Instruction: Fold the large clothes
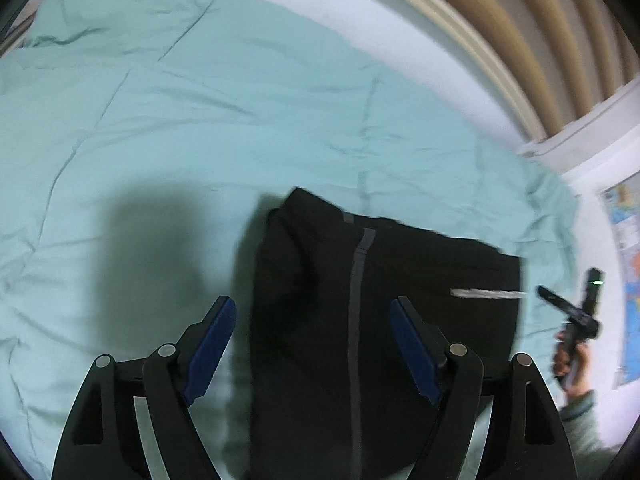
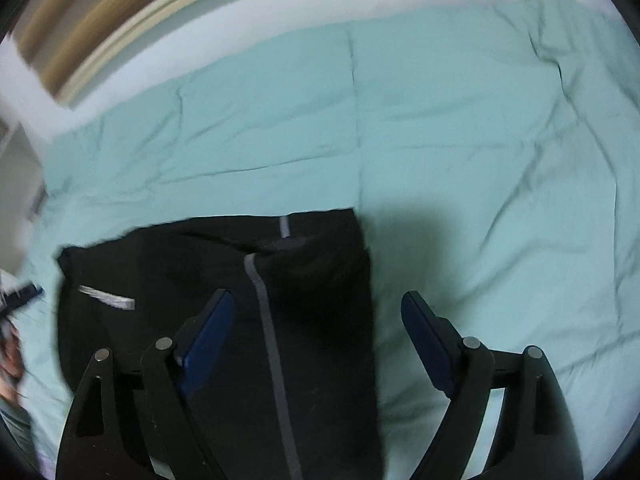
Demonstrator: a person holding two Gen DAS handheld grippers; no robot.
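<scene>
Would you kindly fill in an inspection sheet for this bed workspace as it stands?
Surface: wrinkled mint green duvet over the bed.
Job's things: black jacket with grey zipper line lies on the duvet, partly folded.
Clutter: nothing seen.
Grippers: left tool open above the jacket; right tool open, empty.
Cables: nothing seen.
Surroundings: wooden headboard; colourful poster on the wall.

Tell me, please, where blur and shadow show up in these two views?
Left wrist view: dark shadow on the teal bedspread; the other gripper is smeared. Right wrist view: headboard streaked by motion blur, shadow right of the black garment.
</scene>
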